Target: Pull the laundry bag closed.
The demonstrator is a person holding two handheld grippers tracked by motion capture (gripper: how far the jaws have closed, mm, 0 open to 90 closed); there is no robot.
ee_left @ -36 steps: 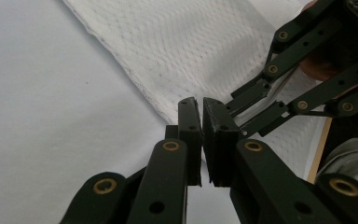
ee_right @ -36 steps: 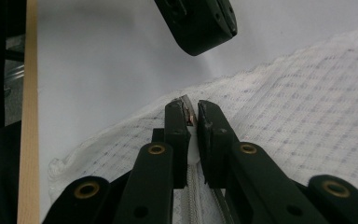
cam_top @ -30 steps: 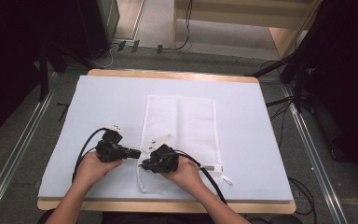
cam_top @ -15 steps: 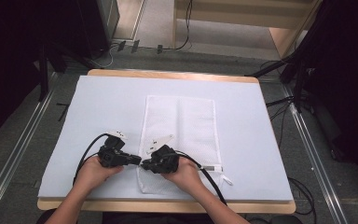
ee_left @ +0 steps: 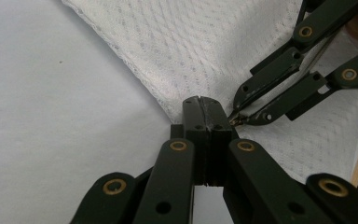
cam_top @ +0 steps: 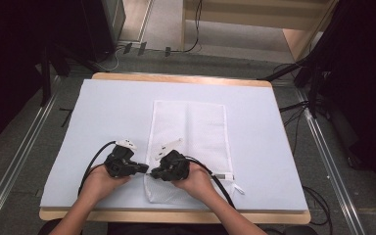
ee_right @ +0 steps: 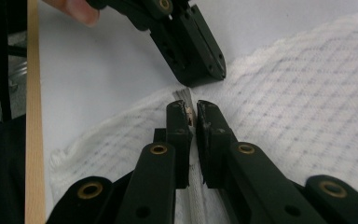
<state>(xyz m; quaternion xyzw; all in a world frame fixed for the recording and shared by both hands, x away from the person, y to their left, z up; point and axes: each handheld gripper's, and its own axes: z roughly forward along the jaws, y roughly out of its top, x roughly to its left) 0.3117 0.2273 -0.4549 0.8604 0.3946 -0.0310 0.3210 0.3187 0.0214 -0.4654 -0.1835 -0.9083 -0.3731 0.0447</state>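
Observation:
A white mesh bag (cam_top: 191, 127) lies flat on the pale blue mat (cam_top: 103, 112), with a zipper running along its near end. My left gripper (cam_top: 146, 170) is at the bag's left edge near the front; in the left gripper view its jaws (ee_left: 204, 105) are shut on the bag's corner seam (ee_left: 135, 70). My right gripper (cam_top: 154, 172) meets it tip to tip from the right. Seen in the right gripper view, its jaws (ee_right: 191, 111) are pinched on a small metal zipper pull at the end of the zipper. The left gripper (ee_right: 198, 65) sits just beyond it.
The mat covers a wooden table whose front edge (cam_top: 176, 214) lies just under the person's forearms. Cables trail from both grippers, the right one (cam_top: 220, 183) across the bag's near corner. Metal rails (cam_top: 323, 147) flank the table.
The left gripper has moved nearer and to the right, closing on the bag's left edge. The right gripper has barely shifted.

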